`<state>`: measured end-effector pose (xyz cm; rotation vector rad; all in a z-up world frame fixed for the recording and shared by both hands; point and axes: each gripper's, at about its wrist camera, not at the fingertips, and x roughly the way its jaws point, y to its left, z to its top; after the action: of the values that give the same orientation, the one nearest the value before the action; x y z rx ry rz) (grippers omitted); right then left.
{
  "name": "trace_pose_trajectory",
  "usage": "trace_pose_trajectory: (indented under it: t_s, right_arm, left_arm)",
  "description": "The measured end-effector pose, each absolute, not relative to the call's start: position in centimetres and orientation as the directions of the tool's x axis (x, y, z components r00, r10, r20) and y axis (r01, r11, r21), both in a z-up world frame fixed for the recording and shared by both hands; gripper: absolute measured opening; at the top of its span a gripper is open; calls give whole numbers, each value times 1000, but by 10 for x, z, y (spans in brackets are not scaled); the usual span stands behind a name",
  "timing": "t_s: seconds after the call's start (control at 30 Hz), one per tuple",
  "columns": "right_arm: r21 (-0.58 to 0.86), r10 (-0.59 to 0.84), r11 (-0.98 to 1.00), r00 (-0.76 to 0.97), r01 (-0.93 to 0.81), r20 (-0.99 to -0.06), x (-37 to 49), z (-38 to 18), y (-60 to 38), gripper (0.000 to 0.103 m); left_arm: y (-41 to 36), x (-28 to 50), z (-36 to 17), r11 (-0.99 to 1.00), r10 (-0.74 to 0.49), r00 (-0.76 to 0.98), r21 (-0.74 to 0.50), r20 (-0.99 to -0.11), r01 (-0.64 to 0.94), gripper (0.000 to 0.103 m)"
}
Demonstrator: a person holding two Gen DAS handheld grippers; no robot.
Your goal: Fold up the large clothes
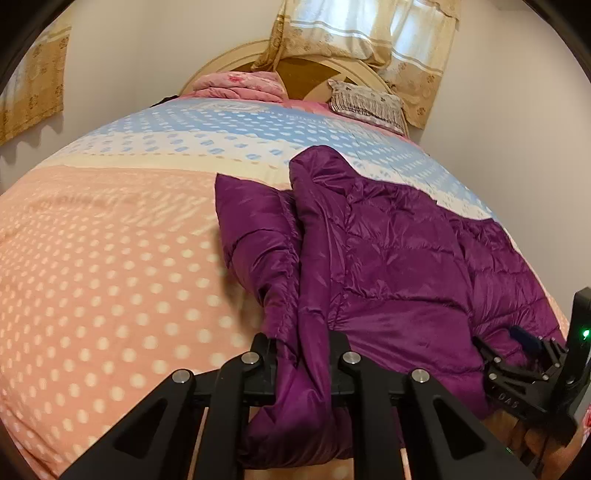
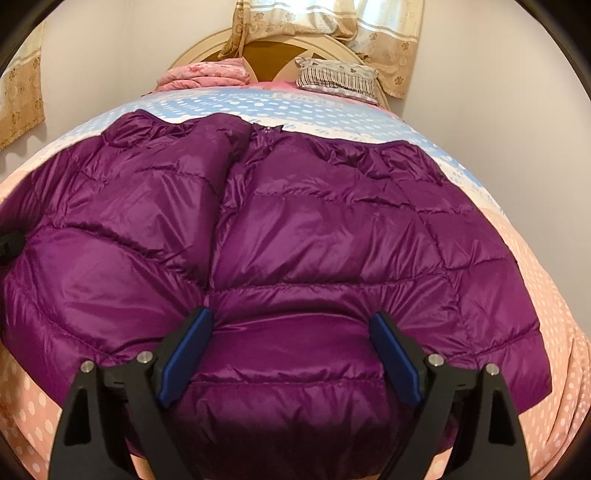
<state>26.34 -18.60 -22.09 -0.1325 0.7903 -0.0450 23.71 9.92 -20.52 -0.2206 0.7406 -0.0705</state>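
A purple quilted puffer jacket (image 2: 295, 229) lies spread on the bed; it also shows in the left wrist view (image 1: 399, 258). My left gripper (image 1: 303, 347) is shut on a bunched fold of the jacket at its left edge, near the bed's front, and the fabric hangs between the jaws. My right gripper (image 2: 291, 332) is open, its blue pads (image 2: 188, 343) spread wide and pressing on the jacket's near hem. The right gripper also shows at the right edge of the left wrist view (image 1: 524, 354).
The bed has a polka-dot cover, peach (image 1: 110, 277) in front and blue (image 1: 240, 125) behind. A folded pink quilt (image 1: 240, 86) and a striped pillow (image 1: 365, 101) lie by the headboard. Curtains (image 1: 369, 33) hang behind. Walls stand on both sides.
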Motion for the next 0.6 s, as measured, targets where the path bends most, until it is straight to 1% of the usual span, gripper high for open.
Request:
trace_pose_trajectory:
  t_s: [0.2, 0.27, 0.33, 0.37, 0.47, 0.6]
  right_arm:
    - [-118, -13, 988, 717, -97, -697, 255, -219, -140, 90]
    - [-86, 44, 986, 717, -143, -696, 254, -215, -133, 89]
    - [-24, 116, 983, 717, -182, -687, 249, -203, -139, 87]
    - [-13, 120, 985, 732, -173, -671, 245, -195, -147, 87]
    - [2, 94, 993, 787, -117, -610, 232, -167, -192, 89]
    - [-31, -60, 998, 802, 51, -594, 232, -154, -273, 92]
  left_arm:
    - [142, 219, -180, 976, -92, 752, -207, -652, -61, 11]
    - [151, 214, -168, 980, -66, 764, -185, -642, -71, 11]
    - [155, 210, -150, 984, -40, 789, -160, -613, -74, 11]
    - [152, 208, -140, 987, -34, 800, -145, -598, -66, 11]
    - [128, 205, -112, 993, -54, 836, -119, -547, -14, 11]
    - [67, 206, -81, 994, -109, 871, -44, -478, 100, 11]
